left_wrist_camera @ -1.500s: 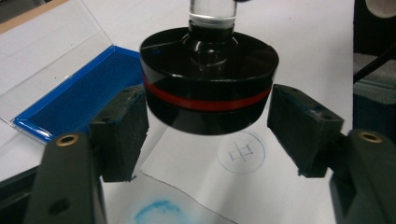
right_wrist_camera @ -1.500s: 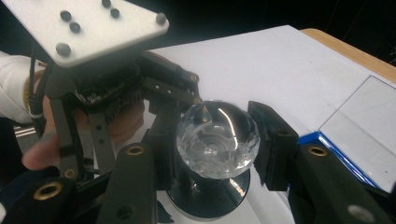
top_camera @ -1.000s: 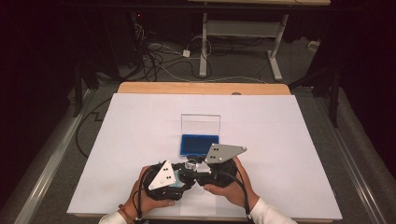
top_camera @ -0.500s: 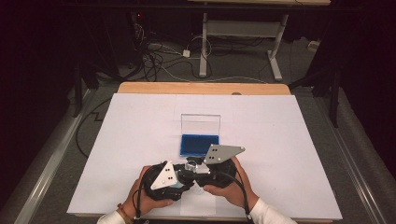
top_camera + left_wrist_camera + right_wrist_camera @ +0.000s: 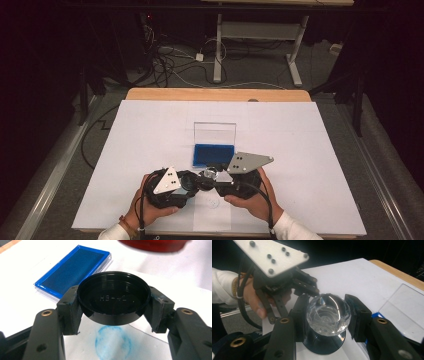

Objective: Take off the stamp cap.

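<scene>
While both hands meet at the near edge of the table (image 5: 150,130), the left gripper (image 5: 113,305) has its two pads clamped on the rim of a round black cap (image 5: 113,298), held hollow side up above the white paper (image 5: 310,150). Raised letters sit on the cap's floor, too faint to read fully. Directly under the cap, a pale blue ring-shaped smudge (image 5: 113,345) marks the paper.

Seen from above, the left hand (image 5: 147,210) and right hand (image 5: 252,200) hold their tools nose to nose, the grey plates tilted outward.

From its own camera, the right gripper (image 5: 325,315) has its pads pressed against either side of a clear faceted knob (image 5: 328,311), which sits on a dark flared base (image 5: 324,345); that seems to be the handle of a stamp. The left gripper's tip sits just behind the knob, touching or nearly touching it; I cannot tell which.

Just beyond the grippers lies a blue ink pad (image 5: 72,271) in a clear case, flat on the paper, with its transparent lid (image 5: 215,132) standing upright at the far side.

Further off, the table's wooden edge (image 5: 215,94) shows past the paper. Behind it, on the dark floor, lie tangled cables (image 5: 170,57) and the white legs of another desk (image 5: 260,35).
</scene>
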Motion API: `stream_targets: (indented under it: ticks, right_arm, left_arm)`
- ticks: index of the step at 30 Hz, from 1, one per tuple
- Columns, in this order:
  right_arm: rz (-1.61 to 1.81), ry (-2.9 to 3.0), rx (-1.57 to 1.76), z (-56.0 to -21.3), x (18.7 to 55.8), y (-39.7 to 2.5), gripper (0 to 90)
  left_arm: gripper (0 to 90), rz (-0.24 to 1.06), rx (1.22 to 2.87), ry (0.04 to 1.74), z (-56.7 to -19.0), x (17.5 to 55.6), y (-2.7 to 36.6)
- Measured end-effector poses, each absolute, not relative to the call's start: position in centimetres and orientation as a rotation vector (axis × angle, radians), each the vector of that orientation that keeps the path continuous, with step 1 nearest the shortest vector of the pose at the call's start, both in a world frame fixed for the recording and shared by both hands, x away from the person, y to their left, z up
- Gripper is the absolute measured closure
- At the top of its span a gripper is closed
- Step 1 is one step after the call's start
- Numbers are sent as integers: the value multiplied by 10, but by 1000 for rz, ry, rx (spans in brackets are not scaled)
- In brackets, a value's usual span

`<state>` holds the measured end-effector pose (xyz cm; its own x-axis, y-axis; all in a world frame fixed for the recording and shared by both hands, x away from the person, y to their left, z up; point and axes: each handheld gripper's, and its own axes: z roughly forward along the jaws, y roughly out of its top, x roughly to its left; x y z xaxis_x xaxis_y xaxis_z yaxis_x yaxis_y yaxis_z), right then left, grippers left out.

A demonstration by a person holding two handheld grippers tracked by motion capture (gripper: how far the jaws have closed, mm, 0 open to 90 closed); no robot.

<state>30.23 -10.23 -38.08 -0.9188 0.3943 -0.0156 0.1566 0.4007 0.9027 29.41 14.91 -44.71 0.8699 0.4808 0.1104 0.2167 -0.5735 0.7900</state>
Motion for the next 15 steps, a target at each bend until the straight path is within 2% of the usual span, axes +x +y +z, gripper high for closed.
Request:
stream_targets:
  ticks: [15]
  right_arm:
    - [1464,2372,543,-371,310,-127,573]
  left_arm:
    - [367,461,2200,533,-440,294,186]
